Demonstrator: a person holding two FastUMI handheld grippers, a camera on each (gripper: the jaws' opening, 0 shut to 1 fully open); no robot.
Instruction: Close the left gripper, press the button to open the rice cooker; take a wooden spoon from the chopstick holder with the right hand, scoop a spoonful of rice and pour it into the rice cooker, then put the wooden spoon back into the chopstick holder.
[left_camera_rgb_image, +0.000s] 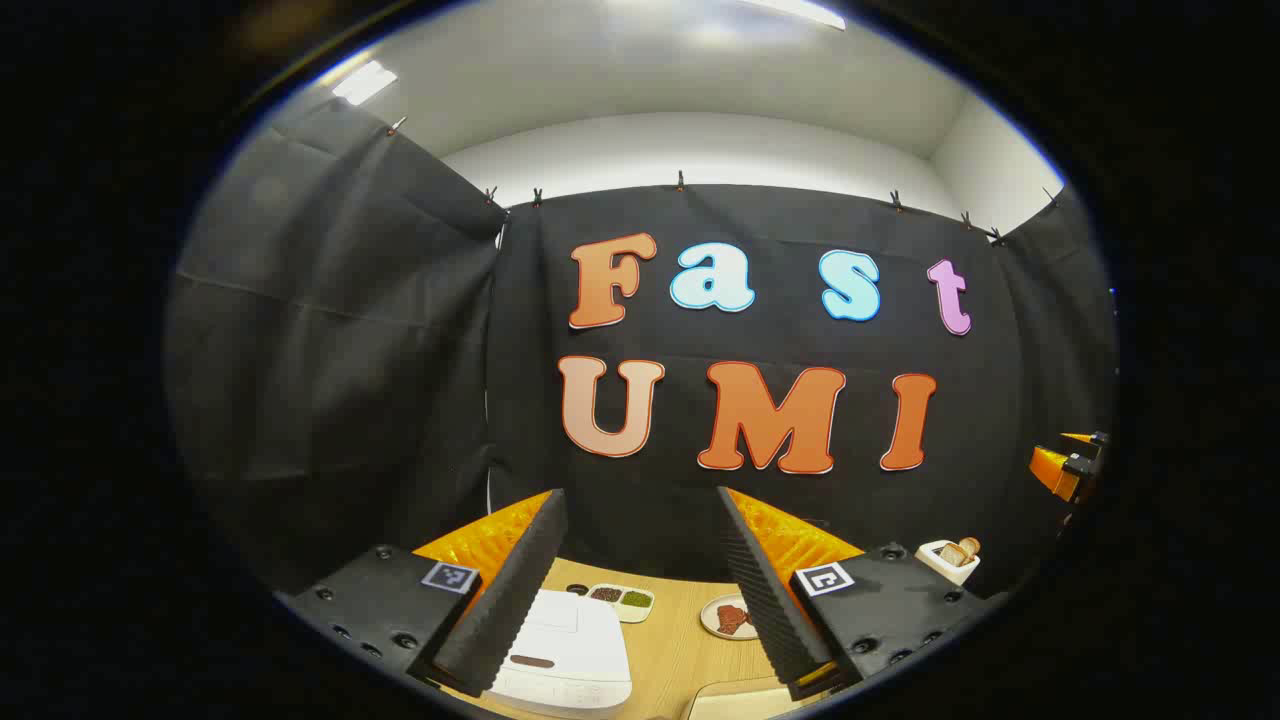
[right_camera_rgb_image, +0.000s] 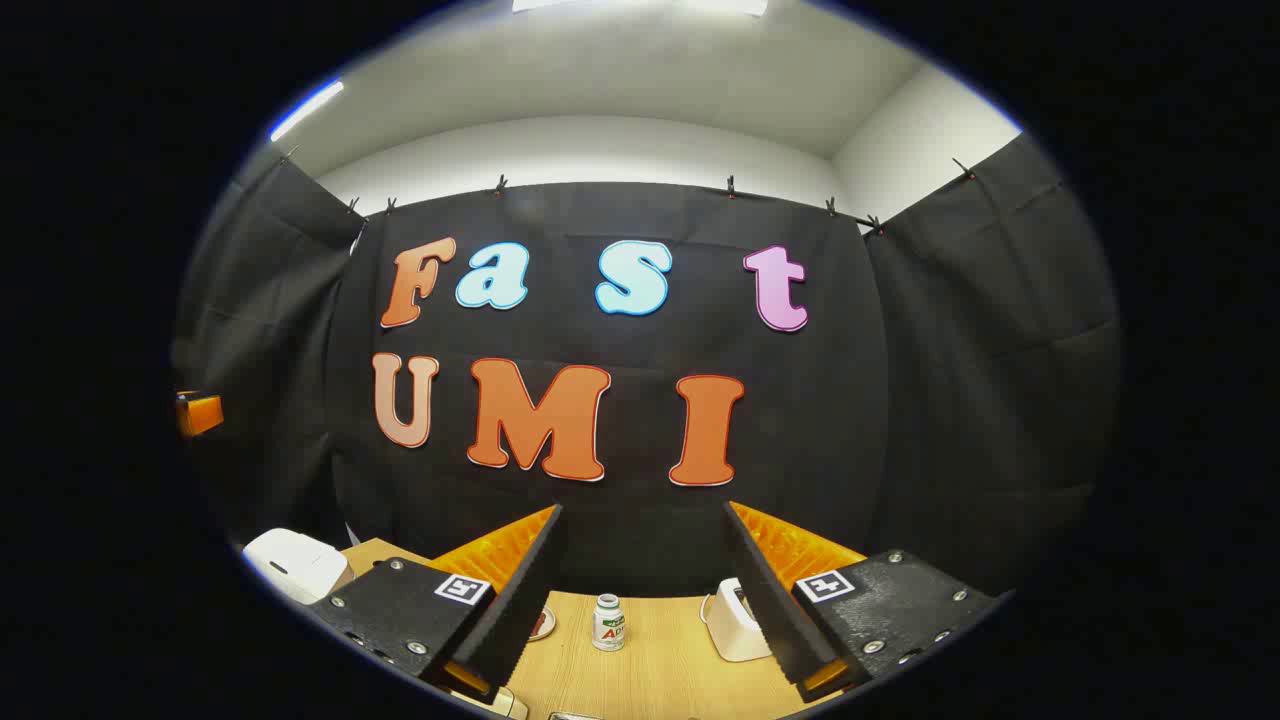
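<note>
Rice cooker (left_camera_rgb_image: 560, 655) sat on the wooden table (left_camera_rgb_image: 670, 640), white, lid down, low between the left gripper's (left_camera_rgb_image: 640, 590) fingers and nearer the left finger; in the right gripper view it showed as a white body (right_camera_rgb_image: 295, 563) at the far left table edge. Behind it lay a small two-part tray (left_camera_rgb_image: 622, 600), one part with dark brownish grains, the other with green ones. A round plate (left_camera_rgb_image: 728, 616) held reddish-brown pieces, partly hidden by the right finger. A white holder (left_camera_rgb_image: 948, 558) at the right table edge held light wooden handles. Left gripper: fingers spread wide, holding nothing, touching nothing. Right gripper (right_camera_rgb_image: 640, 600): fingers also wide apart, empty, above a small white bottle (right_camera_rgb_image: 607, 622) and a white box (right_camera_rgb_image: 733, 620).
</note>
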